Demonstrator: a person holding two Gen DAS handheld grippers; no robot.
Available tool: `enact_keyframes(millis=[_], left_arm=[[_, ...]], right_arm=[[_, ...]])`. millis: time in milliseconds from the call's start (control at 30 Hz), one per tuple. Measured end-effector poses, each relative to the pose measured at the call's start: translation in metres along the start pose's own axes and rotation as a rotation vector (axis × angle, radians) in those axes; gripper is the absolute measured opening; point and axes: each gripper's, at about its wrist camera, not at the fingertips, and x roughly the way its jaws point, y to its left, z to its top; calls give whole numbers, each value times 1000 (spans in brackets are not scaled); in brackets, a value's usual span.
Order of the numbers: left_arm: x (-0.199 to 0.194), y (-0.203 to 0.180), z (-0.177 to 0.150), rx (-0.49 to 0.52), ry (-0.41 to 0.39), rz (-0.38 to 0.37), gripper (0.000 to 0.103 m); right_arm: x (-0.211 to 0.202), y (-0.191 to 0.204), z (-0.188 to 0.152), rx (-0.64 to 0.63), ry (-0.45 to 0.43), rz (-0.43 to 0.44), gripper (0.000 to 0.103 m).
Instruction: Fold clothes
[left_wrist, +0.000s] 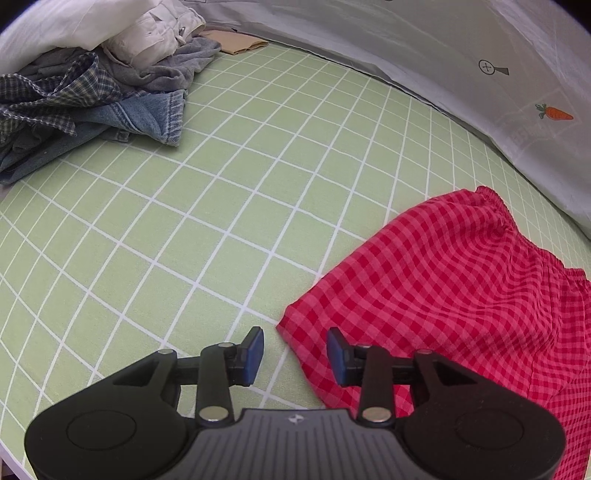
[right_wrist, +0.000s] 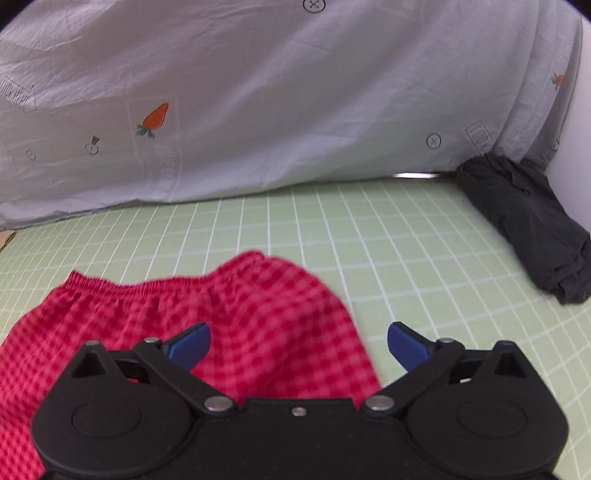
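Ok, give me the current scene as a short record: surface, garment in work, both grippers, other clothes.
surface: green grid sheet
garment in work: red checked shorts, lying flat, elastic waistband away from the grippers
left gripper: open, over the shorts' corner, nothing pinched
right gripper: wide open, above the shorts
unfolded pile: far left
dark garment: far right

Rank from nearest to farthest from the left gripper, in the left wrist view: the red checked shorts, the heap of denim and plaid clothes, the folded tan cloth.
1. Red checked shorts, right beside the left gripper.
2. Heap of denim and plaid clothes, upper left.
3. Folded tan cloth, behind the heap, by the grey sheet.
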Motion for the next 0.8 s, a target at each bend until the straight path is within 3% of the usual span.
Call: enact_keyframes(millis=[167,333,400,500,600,800], left_arm=[[-8,5,-11,17,16,-51,39],[-4,-6,-16,68,58,-118,38],[1,-11,-17,86,78,-128,36],[11,-16,-17,68,97,-130,14],[12,-23,-17,70,79,-128,1],[-13,-72,1,196,-31,-150,0]], right_arm=[[-28,15,-62,23,109,-76,103],[-54,8,-95,148,149,-108,103],[-61,6,-100,150,154,-123,103],[-67,1,-102,145,153,-145,103],[-70,-11,-99,151,146,-171,103],[-67,-46,-90,218,137,-213,103]])
